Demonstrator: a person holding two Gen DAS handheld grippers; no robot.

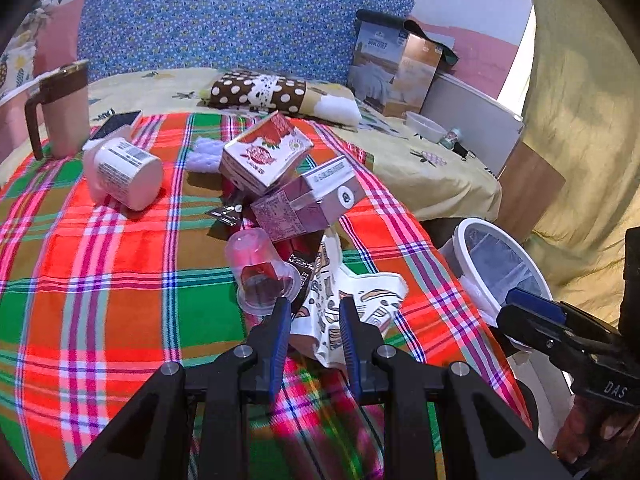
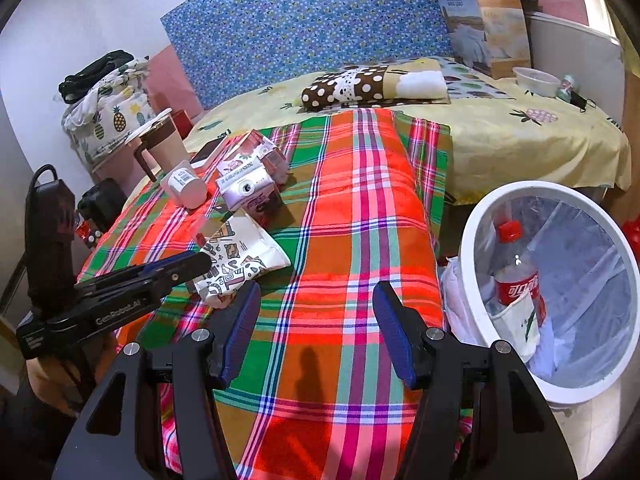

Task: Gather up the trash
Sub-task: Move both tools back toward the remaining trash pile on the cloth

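Presently catalogued, on a bed covered by a plaid blanket (image 2: 352, 216):

Left hand-held gripper (image 1: 314, 304): jaws narrowly parted, one on each side of the near edge of a white printed wrapper (image 1: 360, 300). Whether the pads press on it cannot be told.

Right hand-held gripper (image 2: 316, 300): jaws wide apart, nothing between them, over bare blanket, beside the bin.

Trash, clustered mid-blanket: the wrapper lying flat; a clear plastic cup (image 1: 260, 272) on its side, just beside the wrapper; a purple carton (image 1: 308, 200) tipped over behind the cup; a red strawberry carton (image 1: 264, 152) leaning on the purple one; a white tub (image 1: 124, 172) on its side, apart to the left.

White bin (image 2: 472, 240): stands off the blanket's right edge, lined with a clear bag; holds a red-labelled bottle (image 2: 516, 276), upright.

Other: lidded mug (image 1: 64, 108) at the far left; polka-dot pillow (image 1: 264, 92) behind the blanket.
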